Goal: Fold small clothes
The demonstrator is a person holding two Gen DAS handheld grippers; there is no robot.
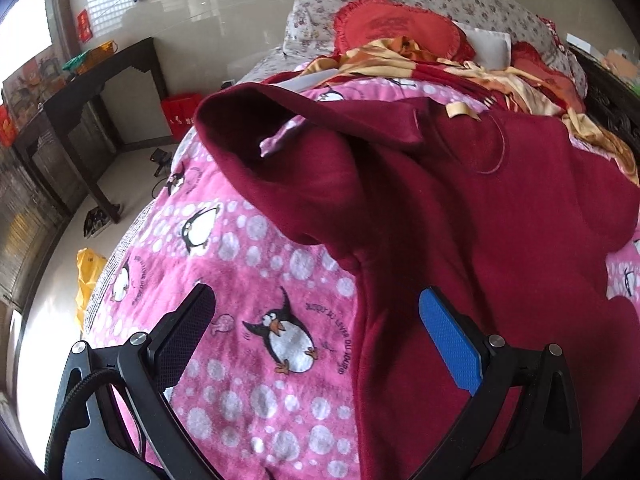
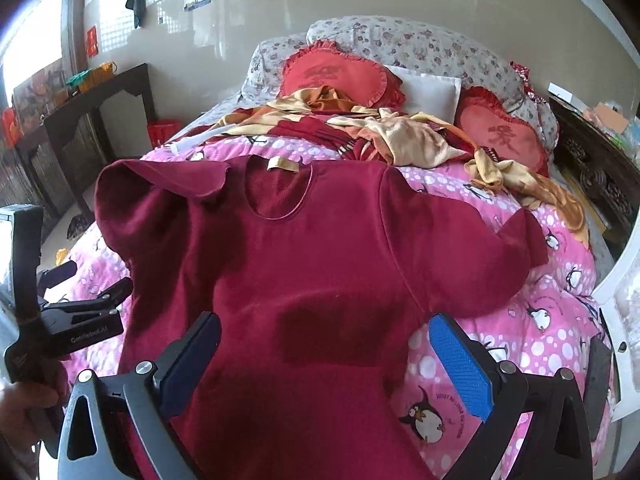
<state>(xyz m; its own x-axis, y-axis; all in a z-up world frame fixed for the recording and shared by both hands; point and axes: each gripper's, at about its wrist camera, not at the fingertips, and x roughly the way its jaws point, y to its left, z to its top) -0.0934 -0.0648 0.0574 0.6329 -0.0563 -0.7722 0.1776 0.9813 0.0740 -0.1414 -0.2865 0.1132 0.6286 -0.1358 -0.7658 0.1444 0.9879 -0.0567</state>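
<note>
Left gripper (image 1: 316, 316): jaws spread wide, nothing between them; the black-padded finger hangs over the pink penguin blanket (image 1: 240, 264), the blue-padded finger (image 1: 448, 340) over the left edge of the garment, and whether either pad touches fabric cannot be told. In the right wrist view the same tool shows at the left border (image 2: 86, 300), gripped by a hand (image 2: 24, 396) low in the corner. Right gripper (image 2: 324, 344): jaws likewise spread wide, holding nothing; its dark pad sits above the lower body of the garment and its blue pad (image 2: 460, 364) near the garment's right edge, over the blanket; contact cannot be told. Maroon short-sleeved top (image 2: 312, 264): spread on the blanket across the near half of the bed, long axis running away from the cameras, round neckline (image 2: 280, 192) and pale label (image 2: 282, 165) at the far end pointing toward the pillows, hem end nearest the grippers and partly cut off by the frame. Its left sleeve (image 1: 256, 120) is bunched and folded up rather than flat; its right sleeve (image 2: 516, 240) lies spread outward toward the bed's right side. Beyond the neckline: a crumpled yellow and red quilt (image 2: 400, 136), two red heart-shaped cushions (image 2: 336, 72), a white pillow (image 2: 432, 88) and floral pillows (image 2: 420, 44). Left of the bed: a dark wooden side table (image 2: 96, 96) against the wall.
</note>
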